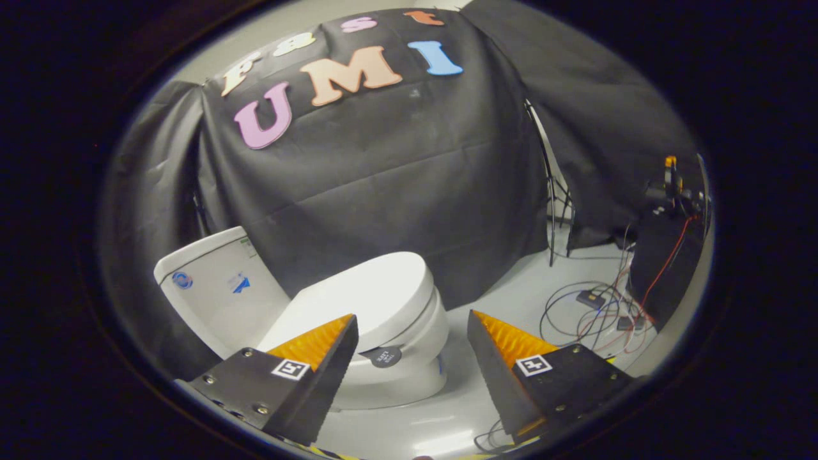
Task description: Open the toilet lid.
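A white toilet stands on the pale floor against the black cloth wall. Its lid (367,297) lies flat and closed over the bowl (409,370). The white tank (214,287) rises behind it, to the left. A small dark round tag (381,356) hangs under the lid's front edge. My gripper (412,322) is open, its fingers spread wide with nothing between them. The left finger (319,358) overlaps the lid's near side in the view; the lid's front rim sits just ahead, between the two fingers. The right finger (505,358) is over bare floor.
Loose cables (594,313) and small boxes lie on the floor to the right of the toilet. A dark stand with wiring (671,255) rises at the far right. A thin black frame leg (551,211) stands by the cloth's corner. Open floor (492,300) lies right of the bowl.
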The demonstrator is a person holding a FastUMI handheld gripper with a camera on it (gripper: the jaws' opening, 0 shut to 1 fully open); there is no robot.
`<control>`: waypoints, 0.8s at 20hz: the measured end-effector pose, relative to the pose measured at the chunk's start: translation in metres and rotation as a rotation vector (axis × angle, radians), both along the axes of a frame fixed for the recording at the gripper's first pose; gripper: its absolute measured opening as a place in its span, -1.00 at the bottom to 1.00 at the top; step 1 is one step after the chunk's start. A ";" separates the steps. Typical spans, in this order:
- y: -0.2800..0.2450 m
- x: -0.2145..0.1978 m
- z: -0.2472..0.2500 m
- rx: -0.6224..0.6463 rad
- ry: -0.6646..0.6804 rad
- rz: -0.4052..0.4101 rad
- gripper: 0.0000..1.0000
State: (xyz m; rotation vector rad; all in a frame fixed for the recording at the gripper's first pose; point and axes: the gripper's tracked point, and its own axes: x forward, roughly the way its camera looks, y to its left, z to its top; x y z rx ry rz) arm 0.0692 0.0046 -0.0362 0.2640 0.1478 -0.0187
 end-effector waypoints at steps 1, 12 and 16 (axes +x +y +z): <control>0.001 0.005 -0.014 0.023 0.047 -0.002 0.98; 0.045 0.051 -0.093 0.415 0.313 -0.007 0.50; 0.061 0.063 -0.095 0.521 0.329 0.018 0.50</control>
